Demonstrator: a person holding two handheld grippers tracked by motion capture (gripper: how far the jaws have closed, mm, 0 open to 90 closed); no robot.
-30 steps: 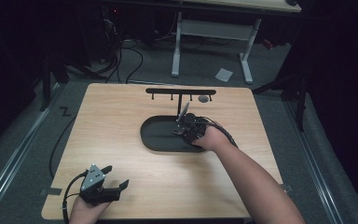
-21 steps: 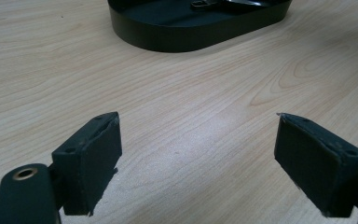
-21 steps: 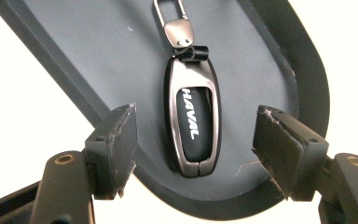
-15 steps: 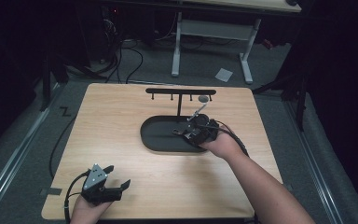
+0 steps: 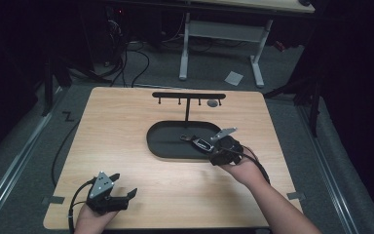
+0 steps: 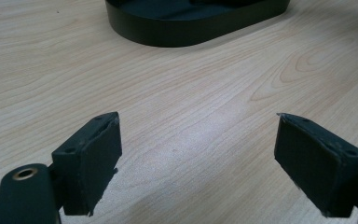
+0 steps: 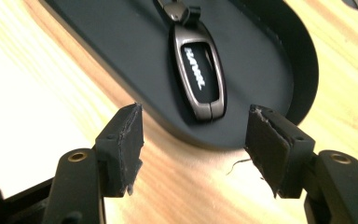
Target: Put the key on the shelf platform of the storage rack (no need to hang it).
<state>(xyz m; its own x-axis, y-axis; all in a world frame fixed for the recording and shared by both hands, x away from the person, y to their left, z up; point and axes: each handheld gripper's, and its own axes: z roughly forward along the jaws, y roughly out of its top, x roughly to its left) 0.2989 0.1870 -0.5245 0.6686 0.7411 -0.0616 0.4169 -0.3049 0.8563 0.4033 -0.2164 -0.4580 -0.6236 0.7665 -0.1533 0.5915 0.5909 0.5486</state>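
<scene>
The right gripper (image 7: 193, 144) hung jaws apart at the near rim of the black tray (image 5: 163, 146), key fob (image 7: 198, 74) lying inside; best approach looked low and centred, while the left gripper (image 5: 121, 197) idled agape on the worktop (image 5: 126, 117).
</scene>
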